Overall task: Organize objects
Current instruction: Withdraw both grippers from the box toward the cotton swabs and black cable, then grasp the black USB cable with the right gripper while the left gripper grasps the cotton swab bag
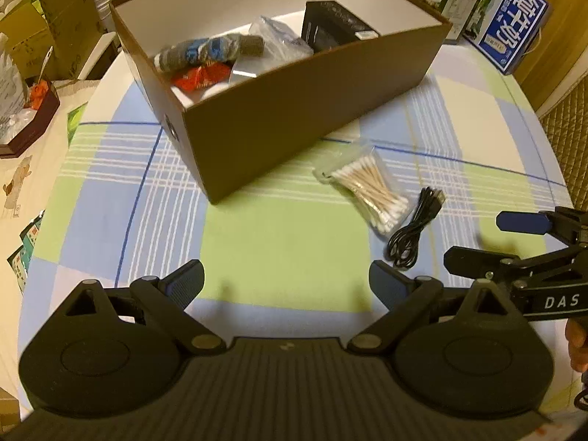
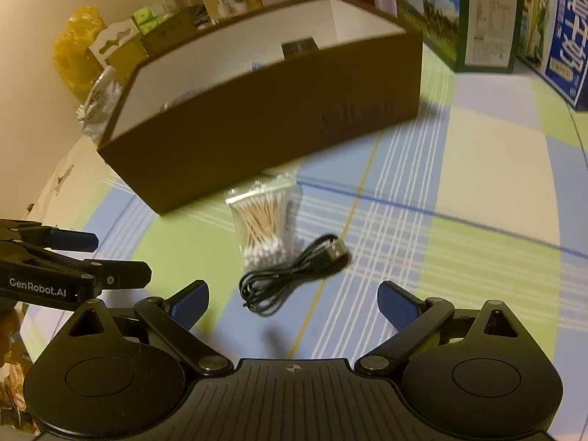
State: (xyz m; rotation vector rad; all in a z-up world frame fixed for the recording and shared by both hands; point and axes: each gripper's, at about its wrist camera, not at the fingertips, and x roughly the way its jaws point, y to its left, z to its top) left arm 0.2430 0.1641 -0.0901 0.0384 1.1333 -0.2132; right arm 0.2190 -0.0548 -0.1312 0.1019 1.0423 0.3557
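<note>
A brown cardboard box (image 1: pixel 294 117) (image 2: pixel 275 117) with white inner walls stands on the checked tablecloth. Inside it lie rolled socks (image 1: pixel 209 51), a red packet (image 1: pixel 200 75), a clear plastic bag (image 1: pixel 275 40) and a black box (image 1: pixel 334 25). In front of its right side, a bag of cotton swabs (image 1: pixel 371 191) (image 2: pixel 264 224) lies beside a coiled black cable (image 1: pixel 415 228) (image 2: pixel 294 272). My left gripper (image 1: pixel 286 283) (image 2: pixel 110 257) hovers open and empty over the cloth, left of the cable. My right gripper (image 2: pixel 294 299) (image 1: pixel 488 239) is open just short of the cable, holding nothing.
A blue printed carton (image 1: pixel 511 25) (image 2: pixel 566 55) and a green-framed box (image 2: pixel 485 18) stand at the back right. Cardboard boxes and a dark tray (image 1: pixel 33 117) crowd the side surface at left. The round table's edge (image 1: pixel 551 139) curves along the right.
</note>
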